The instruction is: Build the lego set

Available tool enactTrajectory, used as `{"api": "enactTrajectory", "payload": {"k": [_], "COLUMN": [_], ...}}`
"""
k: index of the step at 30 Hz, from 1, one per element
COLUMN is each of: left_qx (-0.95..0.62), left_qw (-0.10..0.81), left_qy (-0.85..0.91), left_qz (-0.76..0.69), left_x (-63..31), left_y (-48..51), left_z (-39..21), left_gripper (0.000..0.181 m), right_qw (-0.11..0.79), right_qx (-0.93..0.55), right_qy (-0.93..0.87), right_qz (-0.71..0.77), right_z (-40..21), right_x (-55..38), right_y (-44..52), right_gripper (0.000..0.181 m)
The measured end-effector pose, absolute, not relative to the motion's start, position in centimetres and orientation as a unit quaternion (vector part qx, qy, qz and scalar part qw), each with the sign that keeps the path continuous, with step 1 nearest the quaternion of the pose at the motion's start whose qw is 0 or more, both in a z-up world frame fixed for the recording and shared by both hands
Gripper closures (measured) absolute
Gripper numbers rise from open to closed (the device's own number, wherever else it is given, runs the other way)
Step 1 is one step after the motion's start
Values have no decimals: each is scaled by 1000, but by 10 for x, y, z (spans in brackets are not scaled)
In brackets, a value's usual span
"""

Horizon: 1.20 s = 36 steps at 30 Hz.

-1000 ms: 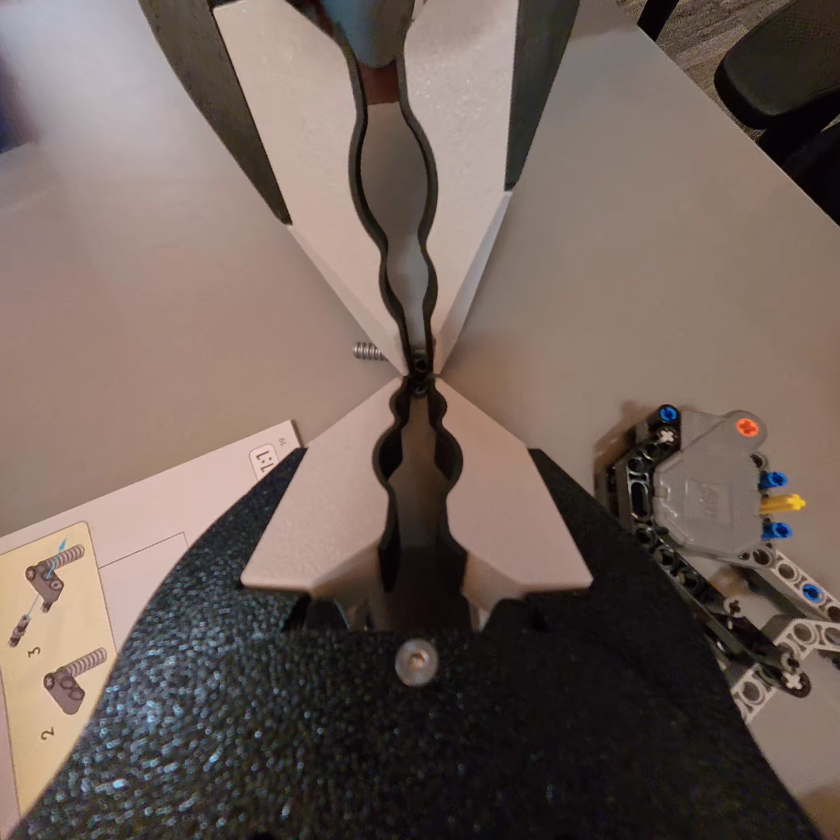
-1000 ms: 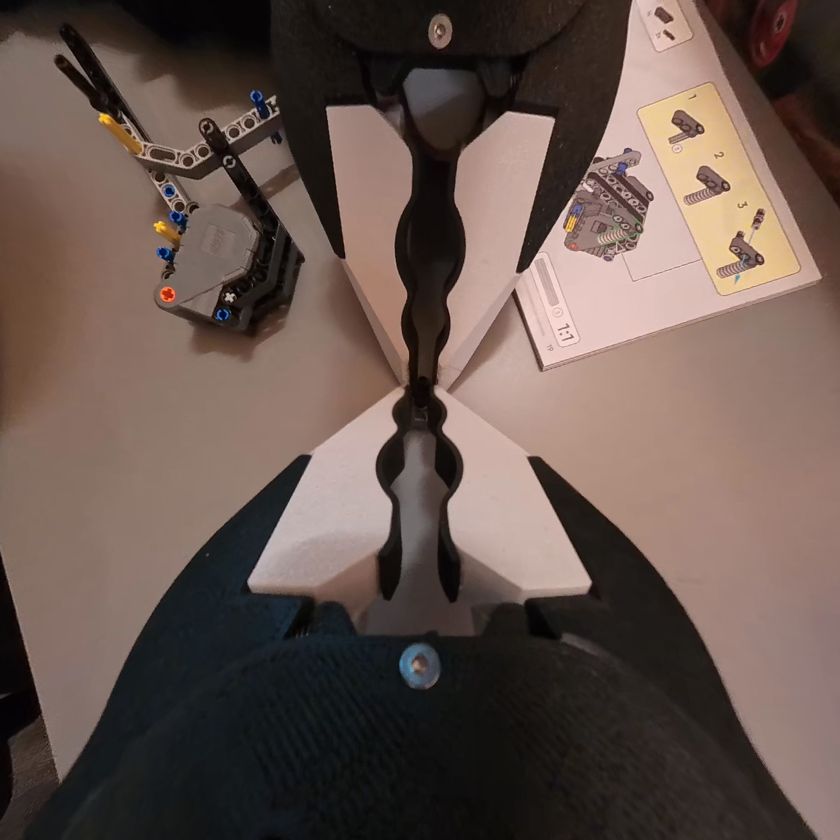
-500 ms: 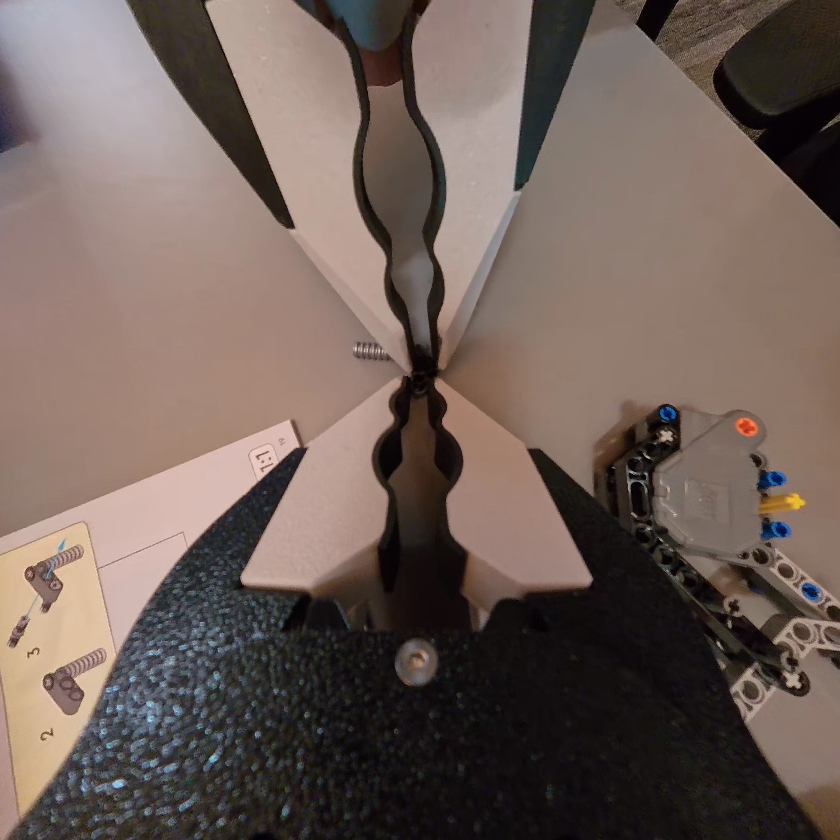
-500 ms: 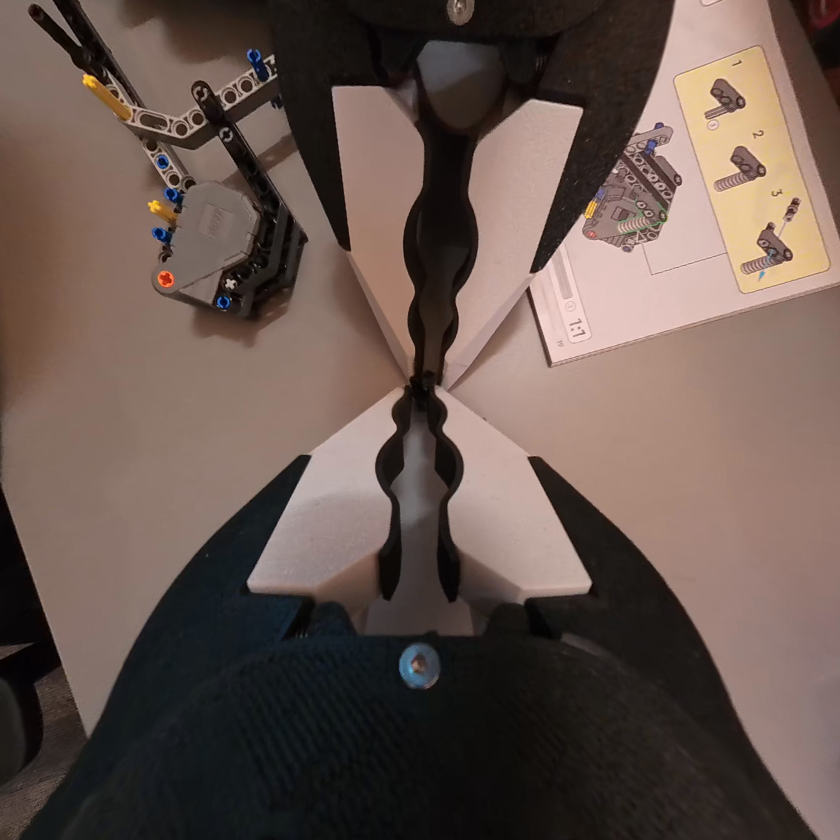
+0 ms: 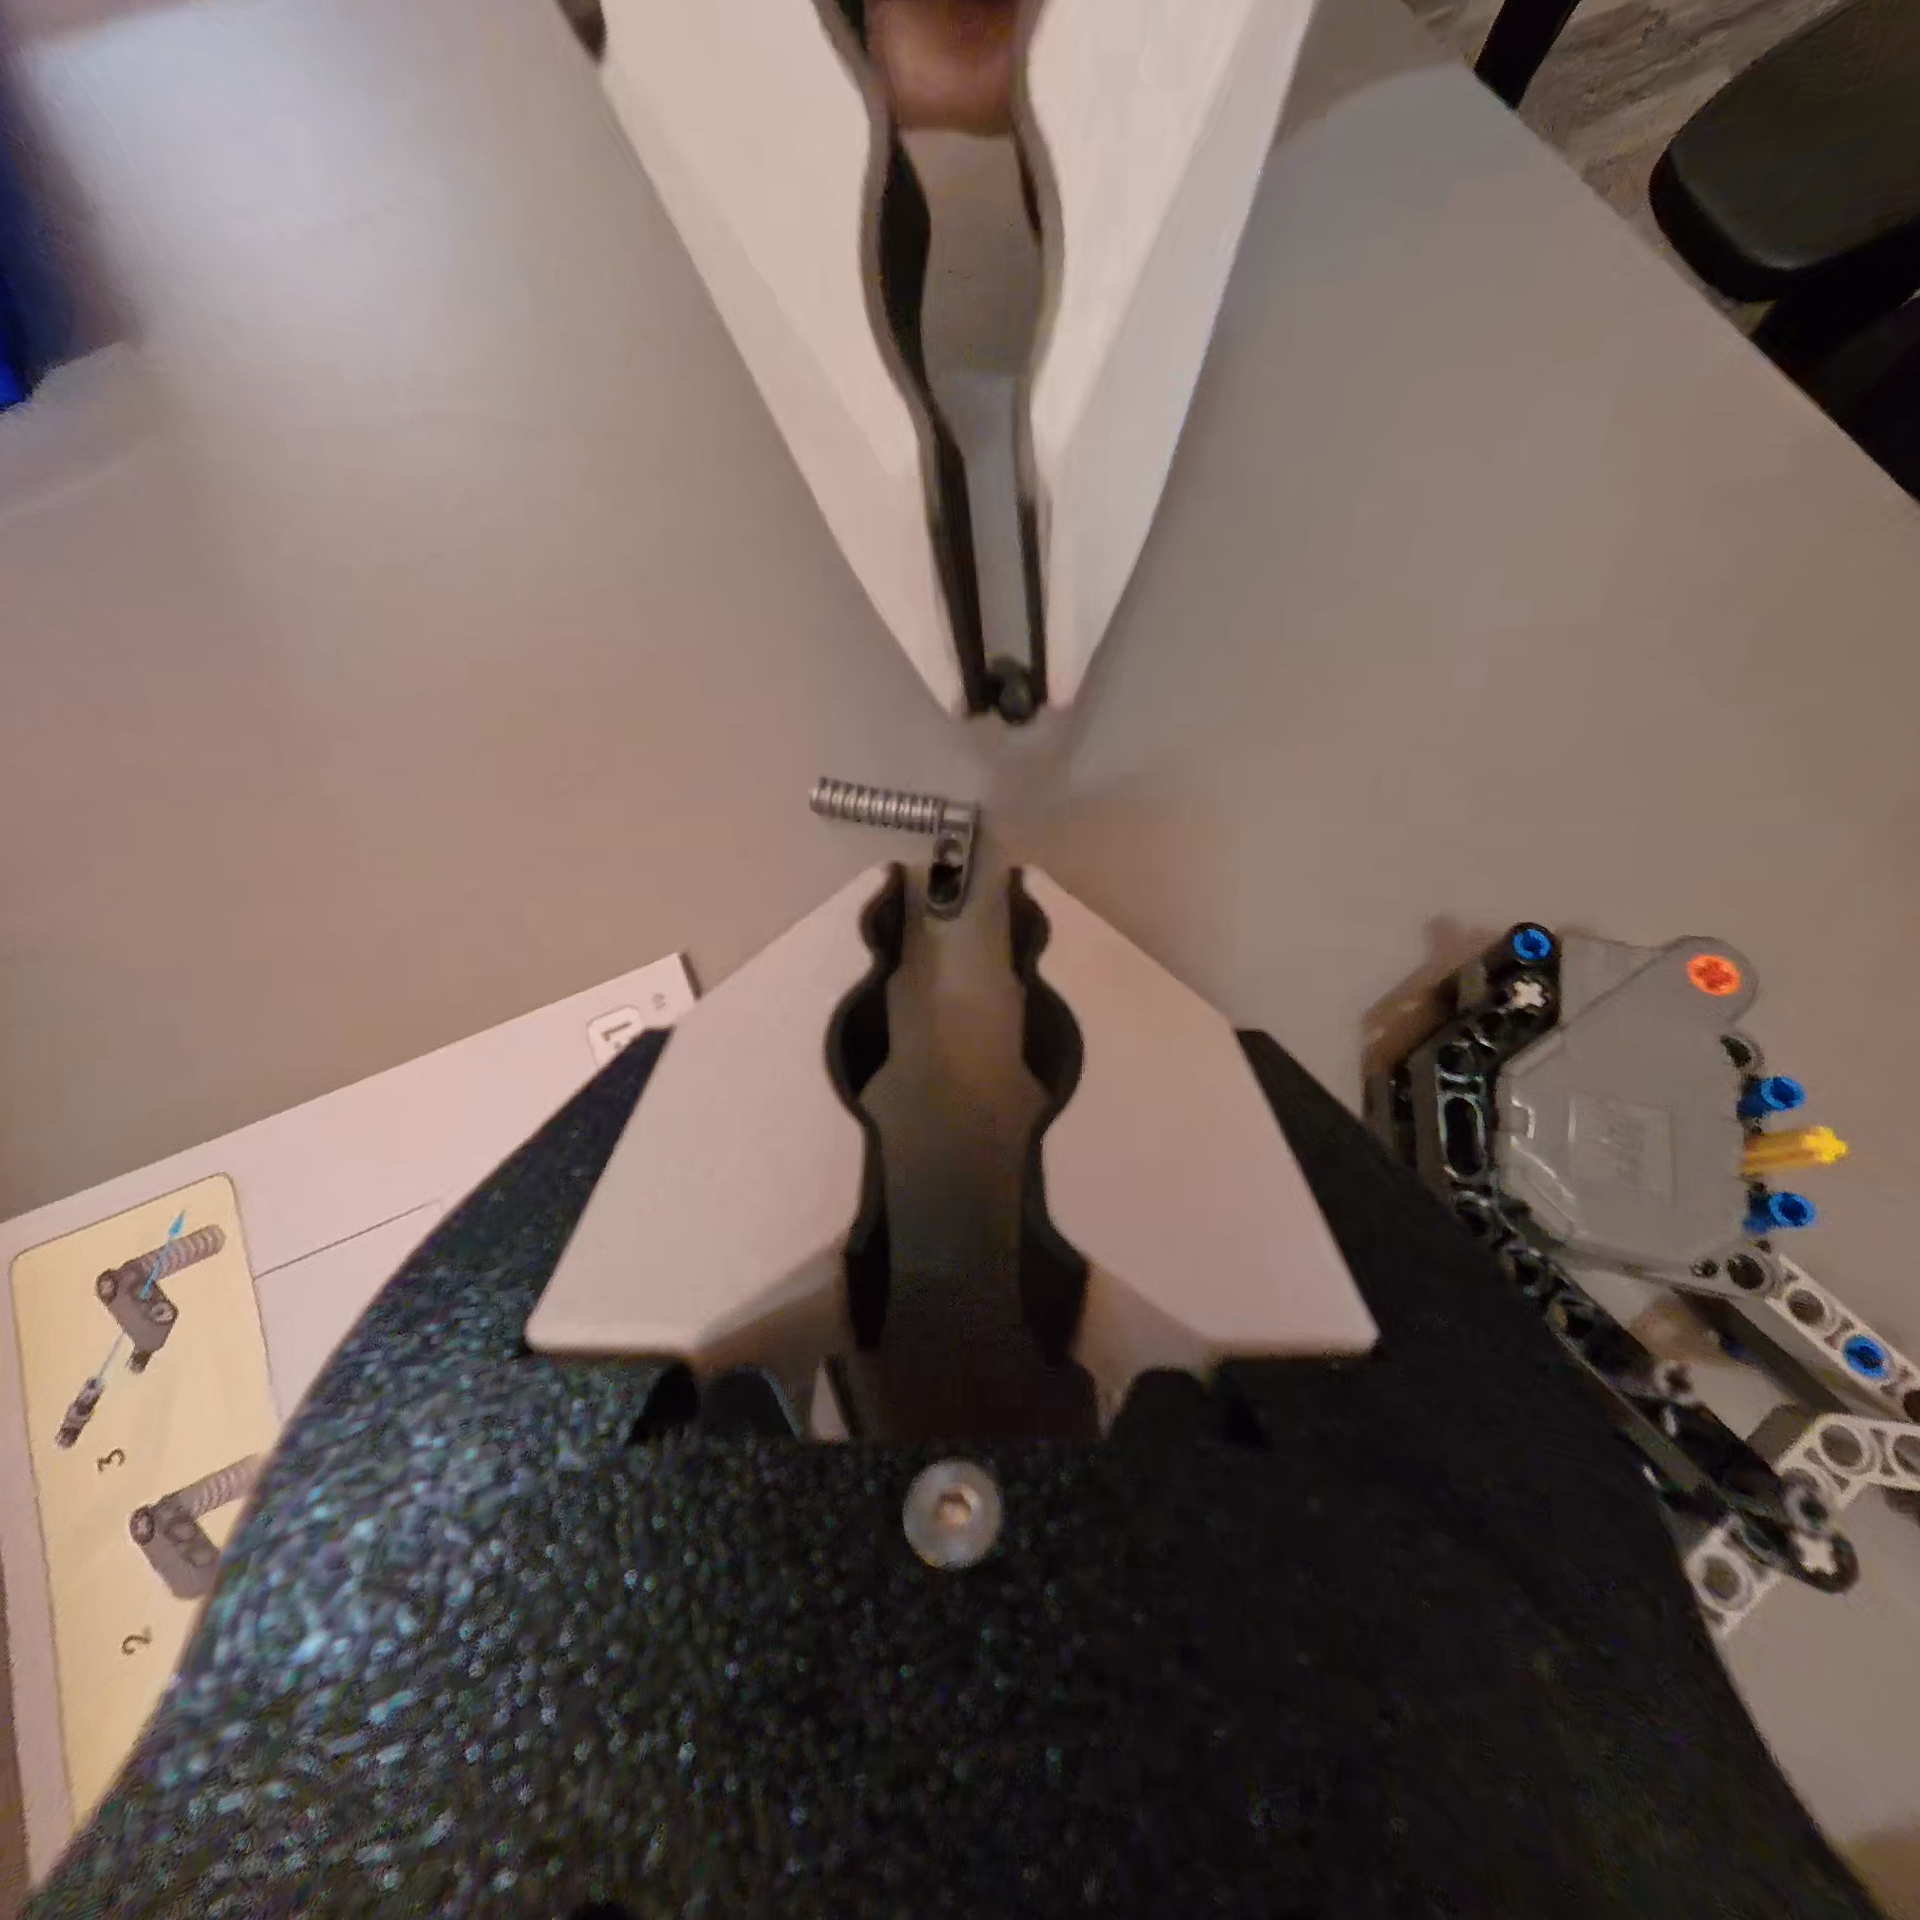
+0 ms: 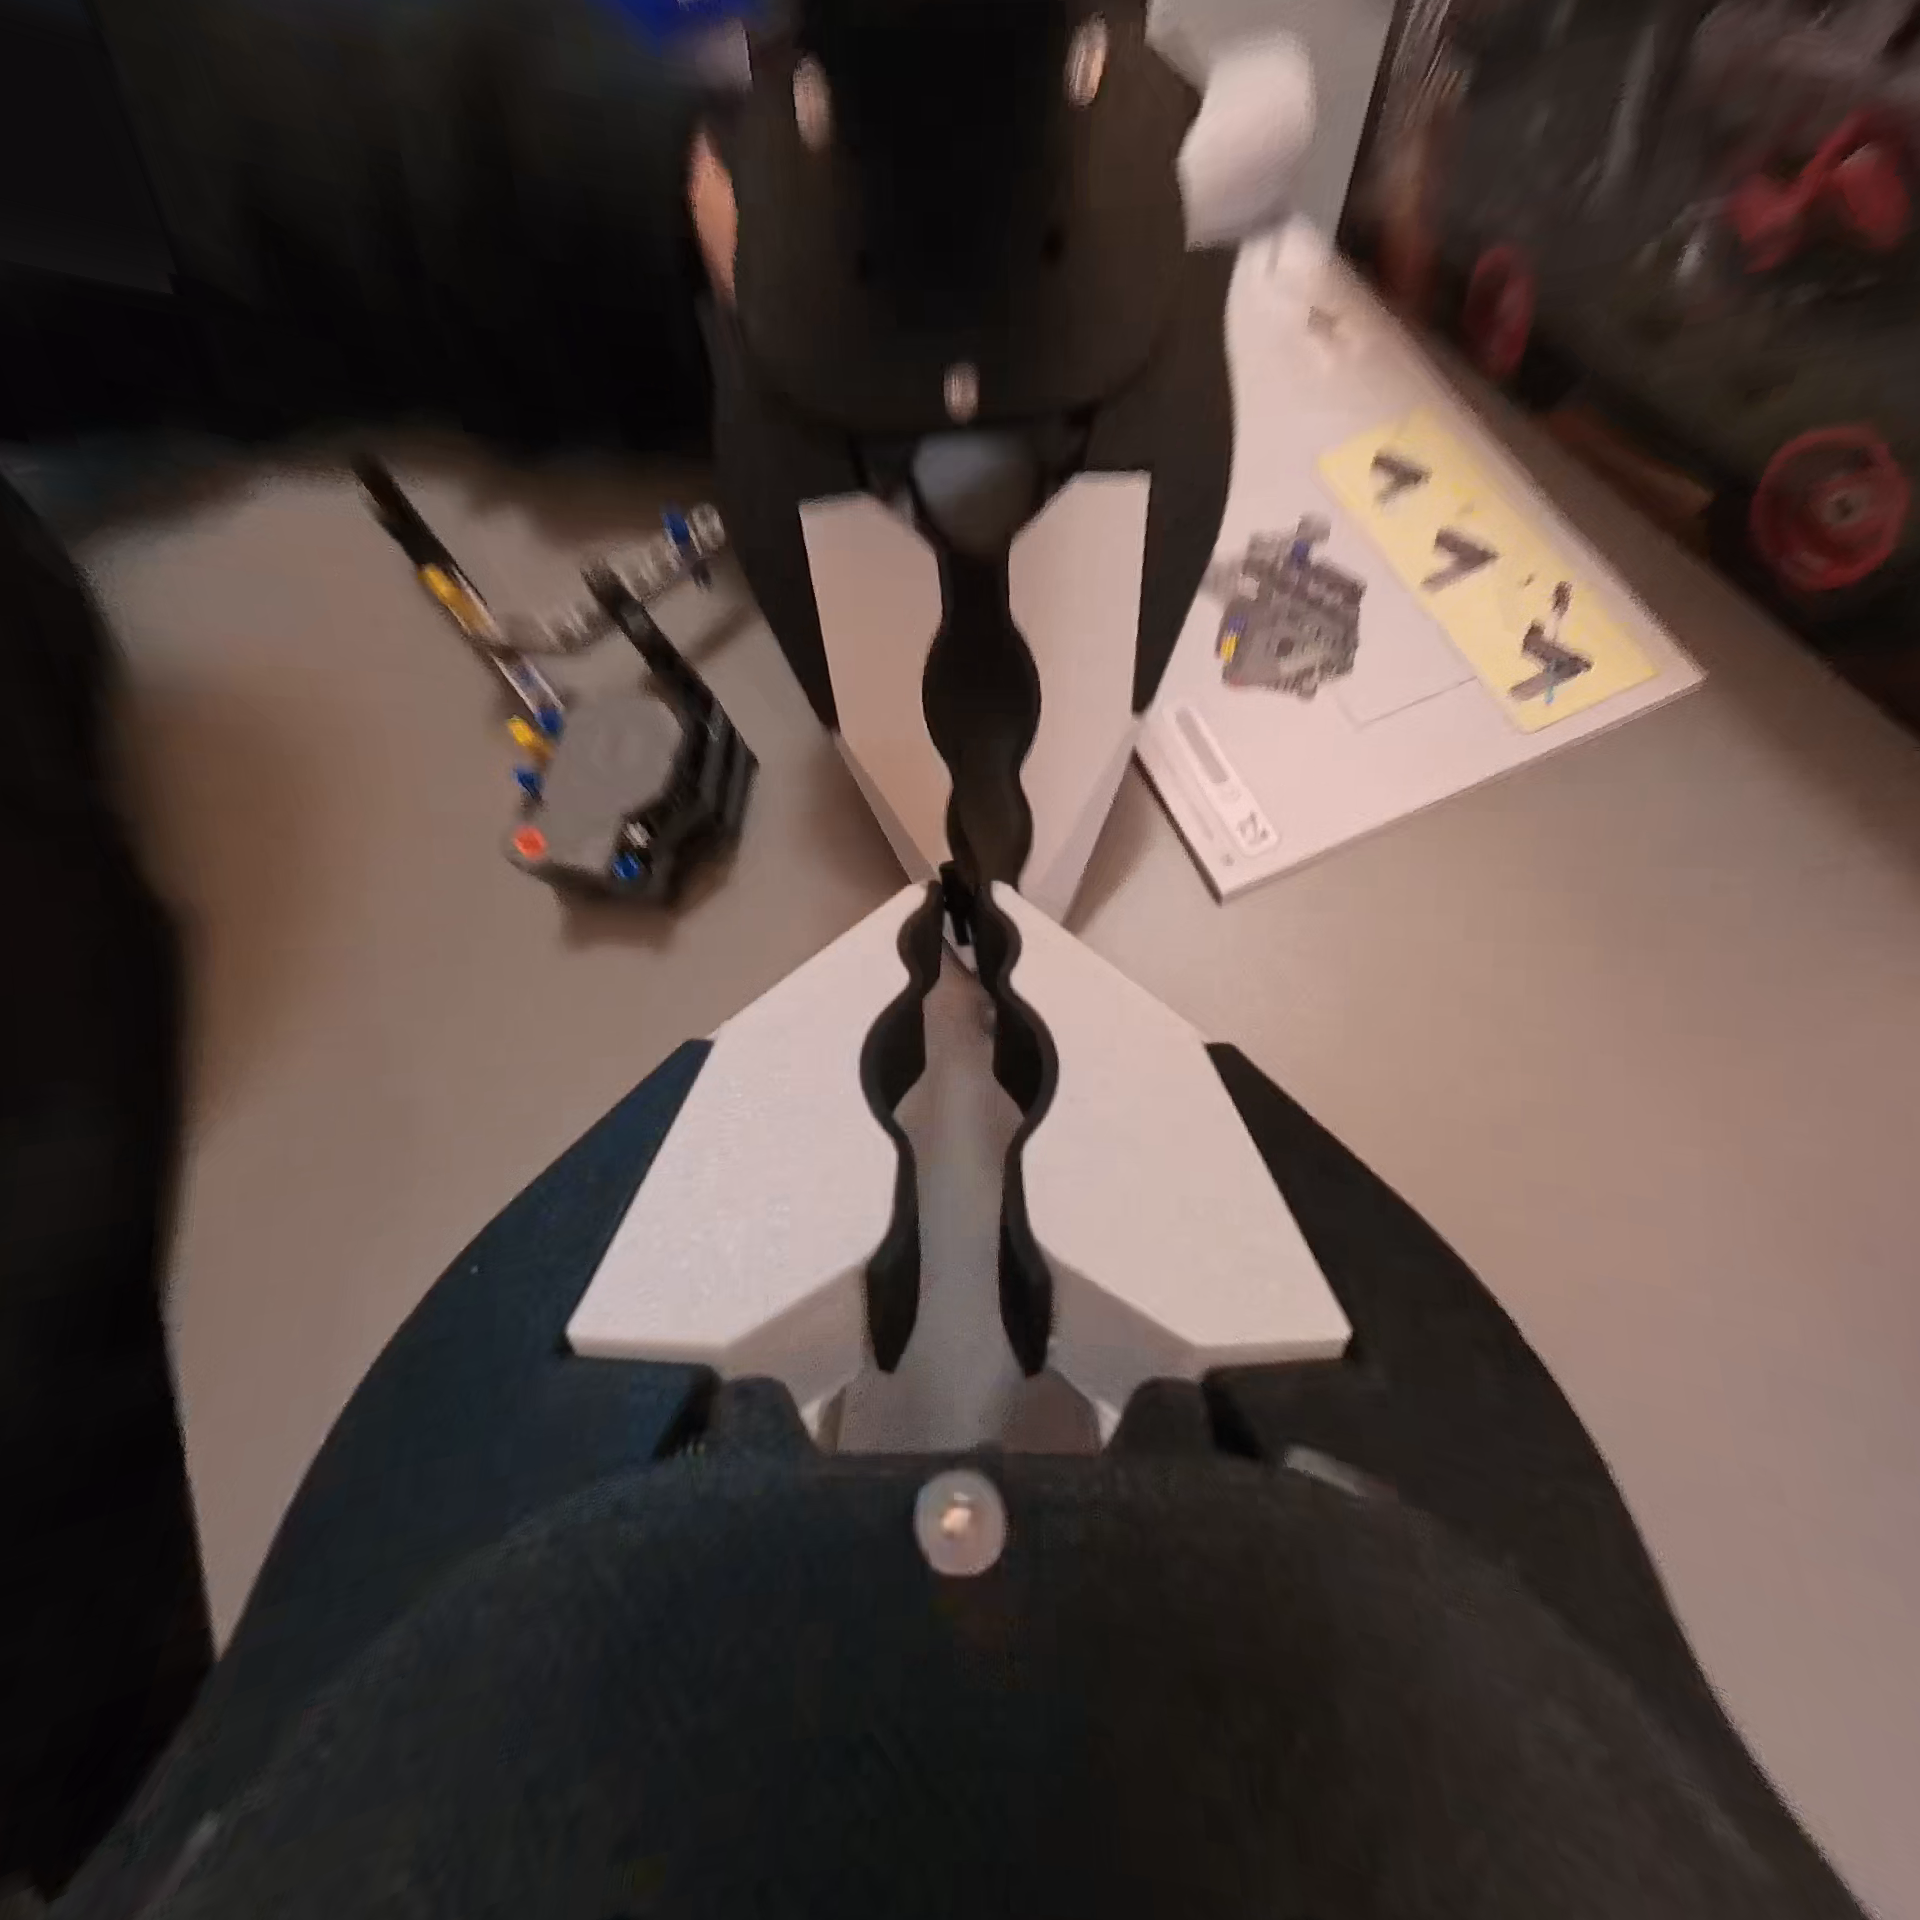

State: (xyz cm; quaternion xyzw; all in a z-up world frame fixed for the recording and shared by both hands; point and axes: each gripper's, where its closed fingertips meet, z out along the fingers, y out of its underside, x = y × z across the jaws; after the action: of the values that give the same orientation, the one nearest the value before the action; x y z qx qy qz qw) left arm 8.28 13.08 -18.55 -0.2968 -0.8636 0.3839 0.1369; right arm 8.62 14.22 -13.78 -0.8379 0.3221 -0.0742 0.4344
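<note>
Left gripper (image 5: 951,883) has its jaws just a crack apart, with the little grey connector (image 5: 948,878) sitting between the tips. I honestly can't tell if it's pinched or only cradled there. A spring (image 5: 878,805) sticks out sideways from the connector's top end.

Right gripper (image 6: 961,904) faces it nose to nose, jaws closed down on a thin black pin (image 6: 951,914). The two sets of tips are near each other but not touching, both up above the table (image 5: 416,623). The right view is pretty smeared, so don't hold me to details there.

Going by the manual (image 5: 312,1143), I'd say this is the bit where the pin goes into the connector. The next move needs the pin lined up dead straight with the connector's open hole, then a steady push while the left side holds firm. If that left grip is loose, the connector will probably just twist away.

The model (image 5: 1621,1132) sits half built toward the far edge of the table in the right view, well clear of the grippers. The manual lies flat by the other edge.

Count:
- two grippers
- one connector, one spring, one pin
- one manual, one model
- on the model I can pick out four blue pegs (image 5: 1771,1091) and one yellow axle (image 5: 1792,1148)
</note>
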Motion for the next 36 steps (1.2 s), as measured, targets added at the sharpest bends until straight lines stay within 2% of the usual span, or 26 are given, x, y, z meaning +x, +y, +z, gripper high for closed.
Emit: {"api": "enactTrajectory", "payload": {"k": [1, 4, 8, 9, 12, 15, 19, 21, 24, 34, 36], "left_qx": [-296, -258, -237, -233, -230, -261, -274, -262, -275, -358, -367], "left_qw": [141, 182, 161, 140, 3, -131, -186, -212, -233, -200, -197], "left_qy": [-857, -832, -783, -767, -685, -663, -644, -637, -632, -617, -611], "left_qz": [398, 456, 552, 582, 691, 689, 690, 693, 687, 672, 673], "left_x": [82, 80, 82, 84, 90, 90, 82, 85, 83, 71, 68], "left_y": [131, 131, 131, 130, 131, 132, 132, 134, 135, 143, 145], "left_z": [-180, -147, -90, -75, -22, -9, -2, 3, 6, 1, 3], "left_gripper": [157, 156, 156, 159, 167, 167, 165, 173, 174, 178, 178], "right_qw": [475, 588, 687, 711, 775, 814, 832, 836, 838, 752, 733], "right_qx": [-811, -718, -598, -564, -444, -355, -322, -323, -326, -515, -553], "right_qy": [332, 365, 403, 410, 444, 458, 451, 443, 438, 411, 396], "right_qz": [-73, -75, -95, -93, -62, -32, -5, -2, -3, -31, -20], "right_z": [-126, -90, -51, -41, -17, -4, 7, 10, 13, 6, 7], "right_x": [87, 91, 95, 96, 97, 97, 95, 94, 93, 81, 76], "right_y": [144, 146, 137, 134, 124, 122, 137, 144, 147, 157, 161], "right_gripper": [177, 178, 177, 177, 178, 177, 177, 177, 177, 177, 172]}}
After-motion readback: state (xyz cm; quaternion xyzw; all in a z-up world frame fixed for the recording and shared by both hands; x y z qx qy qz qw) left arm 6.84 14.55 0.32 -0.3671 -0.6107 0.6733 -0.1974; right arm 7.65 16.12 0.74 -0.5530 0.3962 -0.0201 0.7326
